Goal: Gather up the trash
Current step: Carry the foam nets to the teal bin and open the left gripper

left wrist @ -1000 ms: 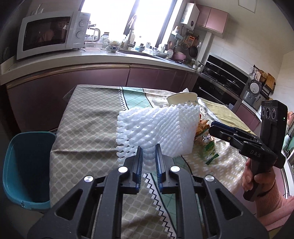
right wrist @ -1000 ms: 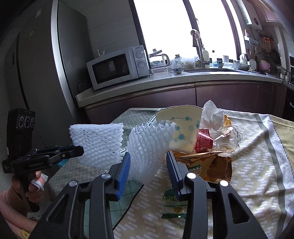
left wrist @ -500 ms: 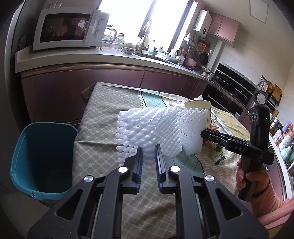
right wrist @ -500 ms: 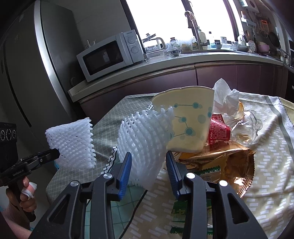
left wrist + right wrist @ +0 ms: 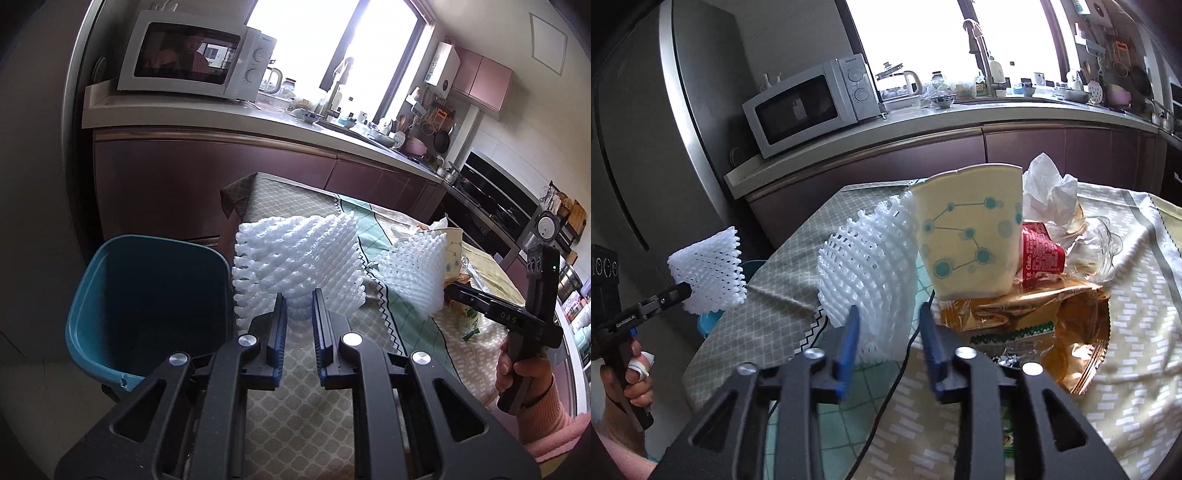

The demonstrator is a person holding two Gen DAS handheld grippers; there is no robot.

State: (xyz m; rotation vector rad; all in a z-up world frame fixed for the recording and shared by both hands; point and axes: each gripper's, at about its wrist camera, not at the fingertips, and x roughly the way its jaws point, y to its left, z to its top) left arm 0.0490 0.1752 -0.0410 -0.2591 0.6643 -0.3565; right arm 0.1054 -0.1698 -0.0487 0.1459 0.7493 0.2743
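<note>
My left gripper (image 5: 297, 299) is shut on a white foam fruit net (image 5: 299, 258) and holds it in the air at the table's left edge, next to the open teal bin (image 5: 147, 295). It also shows in the right wrist view (image 5: 709, 269). My right gripper (image 5: 888, 315) is open, its jaws on either side of a second white foam net (image 5: 871, 269) lying on the table; no squeeze shows. Behind it lie a cream paper cup (image 5: 967, 232), a red can (image 5: 1039, 254), crumpled tissue (image 5: 1049, 188), clear plastic (image 5: 1097, 243) and a gold snack bag (image 5: 1052, 321).
The table has a patterned cloth (image 5: 1126, 325). A black cable (image 5: 897, 365) runs across it under my right gripper. A counter with a microwave (image 5: 192, 55) and purple cabinets (image 5: 207, 177) stands behind. A fridge (image 5: 646, 129) is at the left.
My left gripper has carried its foam net left, from over the table to beside the teal bin. My right gripper has edged closer around the second net.
</note>
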